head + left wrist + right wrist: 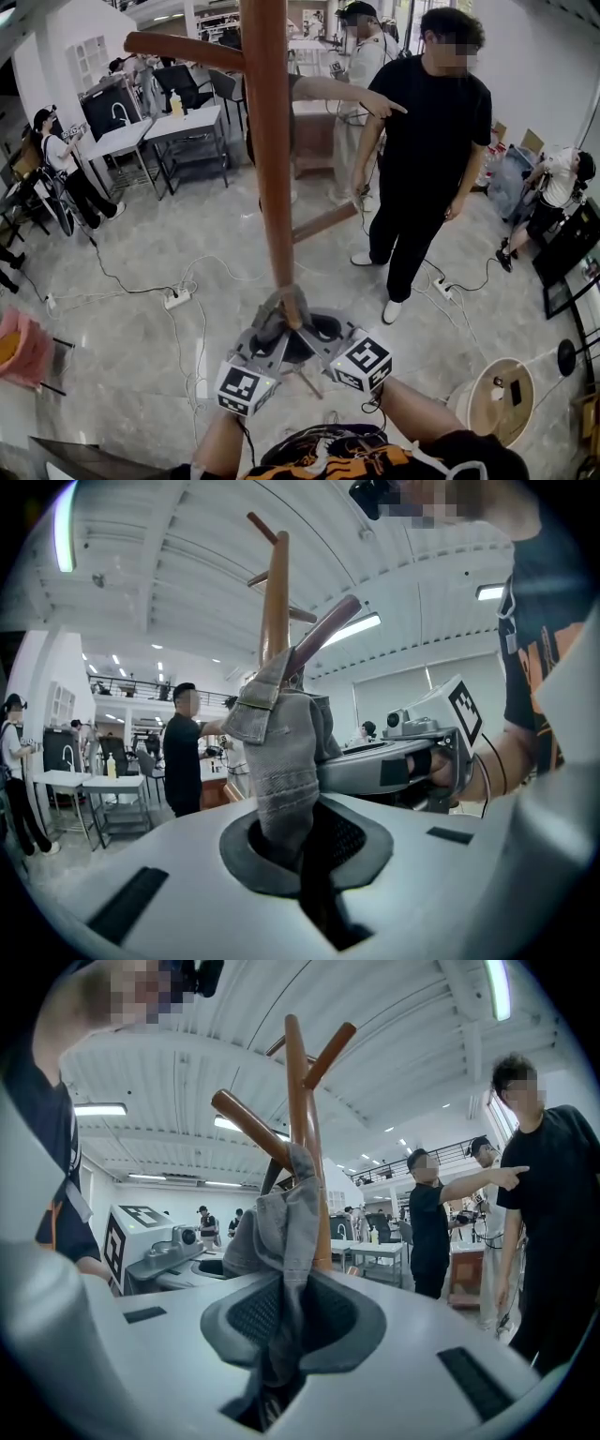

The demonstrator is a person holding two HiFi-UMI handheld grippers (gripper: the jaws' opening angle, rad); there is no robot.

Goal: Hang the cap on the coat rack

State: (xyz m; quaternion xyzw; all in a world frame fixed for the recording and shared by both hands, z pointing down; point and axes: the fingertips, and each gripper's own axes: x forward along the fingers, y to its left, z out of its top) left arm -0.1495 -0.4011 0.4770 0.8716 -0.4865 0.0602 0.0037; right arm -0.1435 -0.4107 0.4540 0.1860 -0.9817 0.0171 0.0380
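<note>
The grey cap (281, 314) hangs bunched between my two grippers, right against the foot of the brown coat rack pole (267, 141). My left gripper (270, 336) is shut on one side of the cloth and my right gripper (317, 330) is shut on the other. In the left gripper view the cap (281, 752) rises out of the left gripper (300, 841), in front of the pole (275, 602) and a slanted peg (323, 635). In the right gripper view the cap (281, 1232) sits pinched in the right gripper (286, 1321), just below a peg (248, 1129).
More pegs stick out of the pole at upper left (183, 52) and lower right (323, 222). A person in black (431, 159) stands close on the right, pointing. Tables (183, 127) stand behind; a power strip (176, 298) and cables lie on the floor. A round stand (497, 398) sits at right.
</note>
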